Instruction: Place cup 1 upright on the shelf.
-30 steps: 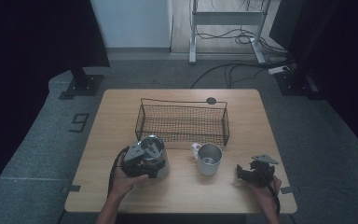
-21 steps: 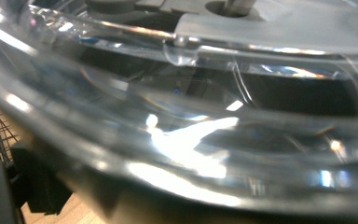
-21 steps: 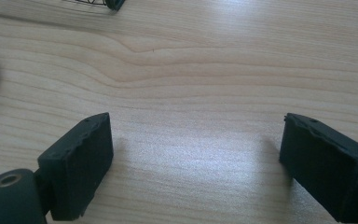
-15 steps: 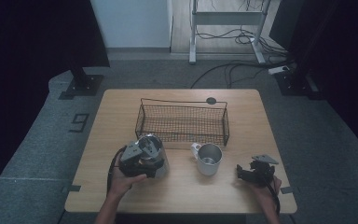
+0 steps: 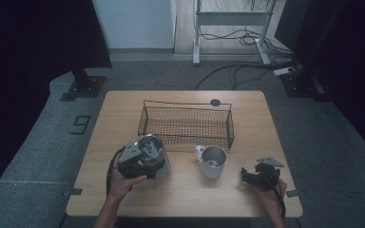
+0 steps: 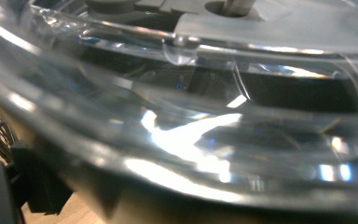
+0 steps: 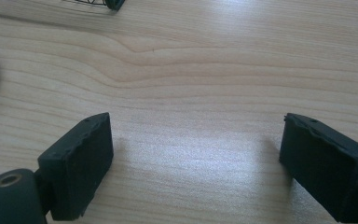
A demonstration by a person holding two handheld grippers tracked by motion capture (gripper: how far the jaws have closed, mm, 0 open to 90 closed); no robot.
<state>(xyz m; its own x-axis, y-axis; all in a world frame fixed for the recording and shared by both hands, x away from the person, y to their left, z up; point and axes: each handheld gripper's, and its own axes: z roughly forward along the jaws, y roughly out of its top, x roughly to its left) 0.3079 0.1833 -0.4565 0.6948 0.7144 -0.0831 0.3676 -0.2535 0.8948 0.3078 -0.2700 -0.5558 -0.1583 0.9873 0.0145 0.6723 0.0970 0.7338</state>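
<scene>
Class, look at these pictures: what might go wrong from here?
1. The left gripper is against a clear glass jar with a metal lid; smooth glass could slip, though the grip itself is hidden.
2. The white metal mug and black wire basket stand close by, so a swing might knock them.

Dim, dark-edged high view; glare and blur on close glass [image 6: 191, 135].

wire basket [image 5: 185, 124]: mid-table, upright | steel mug [image 5: 213, 162]: just before basket's right end | table [image 5: 123, 109]: wooden
</scene>
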